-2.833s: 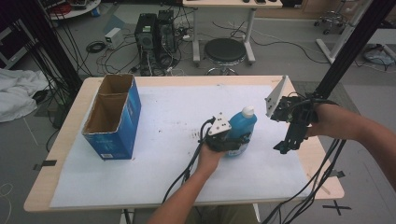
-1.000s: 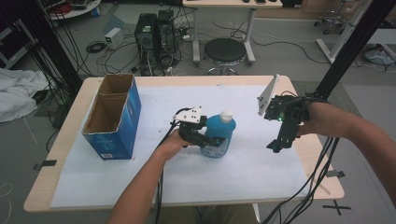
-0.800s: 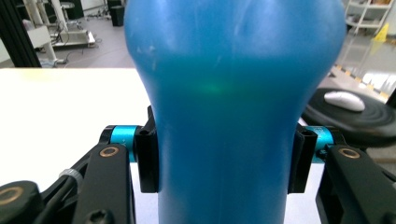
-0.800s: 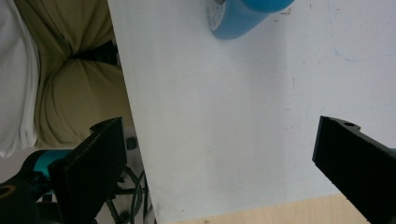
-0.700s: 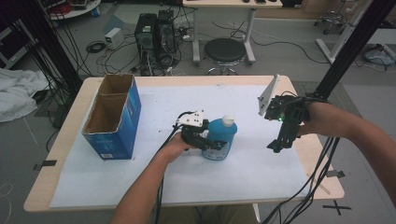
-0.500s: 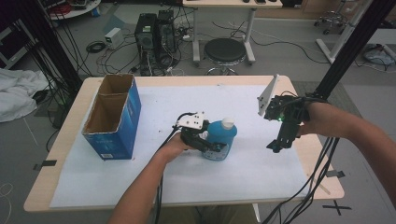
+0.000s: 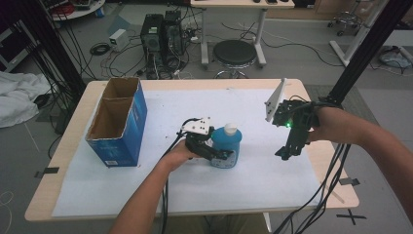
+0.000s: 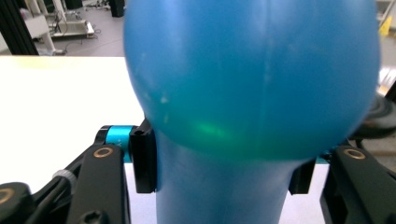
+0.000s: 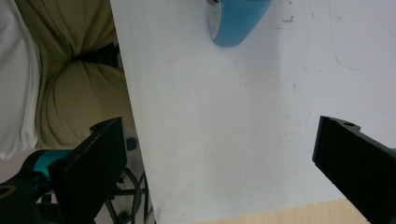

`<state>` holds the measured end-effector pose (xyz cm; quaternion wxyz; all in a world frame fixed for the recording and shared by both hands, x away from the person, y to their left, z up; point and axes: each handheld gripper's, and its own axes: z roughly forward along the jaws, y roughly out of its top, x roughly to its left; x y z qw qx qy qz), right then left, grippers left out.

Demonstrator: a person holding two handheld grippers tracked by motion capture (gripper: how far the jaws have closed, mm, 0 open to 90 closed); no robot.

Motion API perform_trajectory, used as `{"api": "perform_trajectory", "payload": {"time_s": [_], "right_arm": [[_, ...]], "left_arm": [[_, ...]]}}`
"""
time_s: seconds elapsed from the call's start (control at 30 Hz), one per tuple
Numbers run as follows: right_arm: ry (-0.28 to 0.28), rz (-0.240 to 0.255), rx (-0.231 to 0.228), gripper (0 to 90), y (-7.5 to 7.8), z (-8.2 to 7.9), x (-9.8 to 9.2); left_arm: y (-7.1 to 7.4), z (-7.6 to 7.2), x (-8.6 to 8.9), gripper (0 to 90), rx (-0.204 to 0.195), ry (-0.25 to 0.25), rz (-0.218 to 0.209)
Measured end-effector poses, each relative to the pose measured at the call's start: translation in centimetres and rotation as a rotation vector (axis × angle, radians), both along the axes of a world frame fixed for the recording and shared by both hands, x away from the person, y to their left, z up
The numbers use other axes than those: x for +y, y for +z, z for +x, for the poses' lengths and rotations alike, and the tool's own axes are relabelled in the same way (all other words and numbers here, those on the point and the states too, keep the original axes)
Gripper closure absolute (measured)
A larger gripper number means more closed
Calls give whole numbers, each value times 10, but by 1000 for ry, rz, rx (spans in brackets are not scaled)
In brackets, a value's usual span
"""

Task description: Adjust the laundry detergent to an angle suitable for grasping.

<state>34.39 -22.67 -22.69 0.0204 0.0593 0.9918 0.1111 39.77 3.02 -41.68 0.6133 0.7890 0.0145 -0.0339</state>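
Bottle (image 8: 252, 79) blurred, seemingly between fingers (image 8: 144, 161).

Blue bottle (image 8: 252, 79) up close, upright; left gripper (image 8: 224, 168) jaws clamped on its narrower lower body, one each side. White table (image 8: 60, 93) behind.

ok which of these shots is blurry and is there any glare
Left gripper view: the bottle sits so close to the lens that it looks soft, with a greenish glow on its lower bulge, and the table behind is washed out to near white. Right gripper view: sharp on the white sheet, evenly lit. High view: mildly soft overall, no strong glare; a green light shows on the right gripper.
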Motion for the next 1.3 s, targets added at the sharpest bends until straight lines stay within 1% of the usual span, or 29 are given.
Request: {"api": "perform_trajectory", "payload": {"time_s": [0.03, 0.07, 0.13, 0.17, 0.2, 0.3, 0.33, 0.37, 0.43, 0.47, 0.57, 0.6, 0.67, 0.73, 0.8, 0.83, 0.93, 1.0, 1.07, 1.13, 1.2, 1.23, 1.27, 1.3], "right_arm": [[0, 3, 0, 23, 0, 0, 0], [-8, -2, 3, 23, 1, -1, 0], [3, -2, -1, 23, 1, -1, 0], [-10, -10, 1, 23, 1, -2, -1], [0, -3, 0, 23, 1, -1, -1], [-1, 0, -3, 23, 1, -2, -1], [-11, -4, -1, 23, 2, -3, -2], [1, -1, -5, 23, 2, -3, -2], [-6, -1, -3, 23, 2, -4, -2], [4, 1, -7, 23, 2, -4, -2], [5, 5, -9, 23, 2, -4, -2], [0, 4, -7, 23, 2, -5, -2], [7, 7, -11, 23, 3, -5, -2], [4, 9, -9, 23, 3, -7, -2], [11, 13, -15, 23, 4, -7, -4], [2, 10, -12, 23, 4, -8, -4], [7, 18, -17, 23, 5, -8, -6], [11, 22, -20, 23, 5, -9, -7], [13, 22, -23, 23, 5, -9, -8], [12, 23, -21, 23, 6, -9, -9], [13, 27, -24, 23, 6, -10, -9], [17, 29, -25, 23, 6, -9, -9], [17, 29, -25, 23, 6, -9, -9], [18, 30, -27, 23, 6, -9, -9]], "left_arm": [[1, -1, 0, 334, 3, 13, 9], [1, -1, 0, 301, 10, 16, 10], [4, -2, 1, 292, 7, 19, 13], [5, -3, 1, 278, 7, 23, 11], [6, -4, 2, 276, 7, 26, 14], [8, -6, 4, 275, 4, 33, 28], [9, -6, 5, 248, 7, 45, 31], [11, -7, 6, 214, 7, 57, 34], [13, -9, 9, 212, 2, 67, 28], [15, -10, 11, 212, -3, 69, 30], [20, -13, 13, 212, -19, 67, 35], [21, -15, 14, 212, -20, 72, 38], [23, -17, 18, 212, -23, 89, 46], [25, -19, 22, 212, -28, 108, 65], [27, -22, 28, 212, -33, 114, 88], [29, -23, 30, 212, -36, 115, 98], [35, -27, 39, 212, -36, 128, 116], [41, -30, 45, 212, -19, 159, 128], [47, -32, 50, 212, 15, 188, 156], [53, -33, 55, 212, 47, 231, 194], [58, -35, 62, 212, 38, 239, 229], [61, -35, 65, 212, 21, 246, 245], [61, -35, 65, 212, 21, 246, 245], [66, -36, 72, 212, 6, 267, 262]]}}
